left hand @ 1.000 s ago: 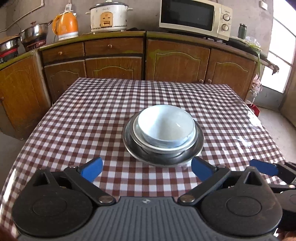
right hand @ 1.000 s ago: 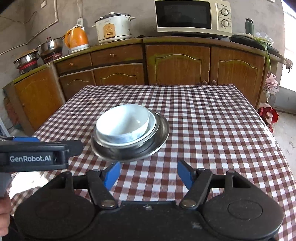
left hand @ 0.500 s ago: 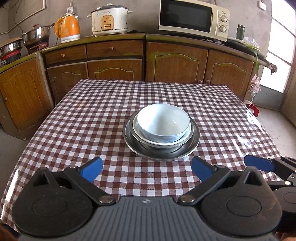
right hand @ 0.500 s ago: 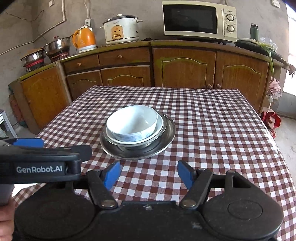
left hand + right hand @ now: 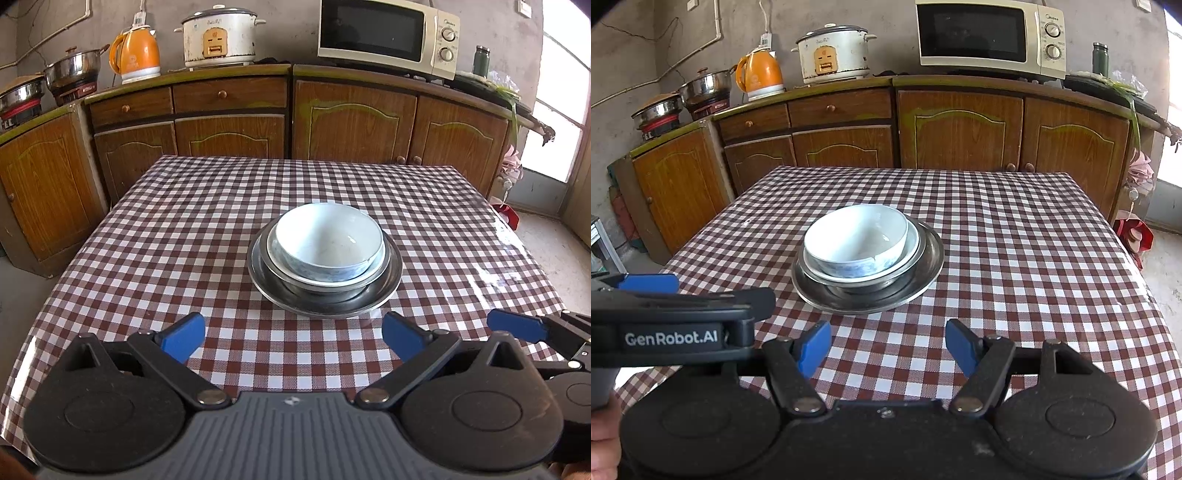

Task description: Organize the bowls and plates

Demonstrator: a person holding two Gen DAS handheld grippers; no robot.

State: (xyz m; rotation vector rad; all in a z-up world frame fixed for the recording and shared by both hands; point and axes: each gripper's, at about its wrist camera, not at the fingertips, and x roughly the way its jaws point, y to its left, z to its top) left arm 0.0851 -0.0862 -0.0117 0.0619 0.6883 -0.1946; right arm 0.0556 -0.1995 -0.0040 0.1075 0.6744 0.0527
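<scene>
A white bowl [image 5: 327, 242] [image 5: 857, 245] sits nested in a white dish, which rests in a wide steel plate [image 5: 388, 286] [image 5: 923, 273] near the middle of the checked table. My left gripper [image 5: 293, 338] hangs open in front of the stack, nothing between its blue pads. Open too is my right gripper [image 5: 888, 349], well short of the stack and empty. The right gripper's blue fingertip [image 5: 515, 328] shows at the right of the left wrist view. The left gripper's body [image 5: 672, 325] crosses the left side of the right wrist view.
The red-and-white checked tablecloth [image 5: 184, 229] covers the table. Behind it stand brown cabinets [image 5: 354, 122] bearing a microwave [image 5: 388, 37], a rice cooker [image 5: 219, 37], an orange kettle [image 5: 135, 55] and steel pots [image 5: 74, 70]. A hand [image 5: 604, 443] grips the left tool.
Both views have drawn back from the stack, which now looks smaller and farther off. Both grippers stay open and empty.
</scene>
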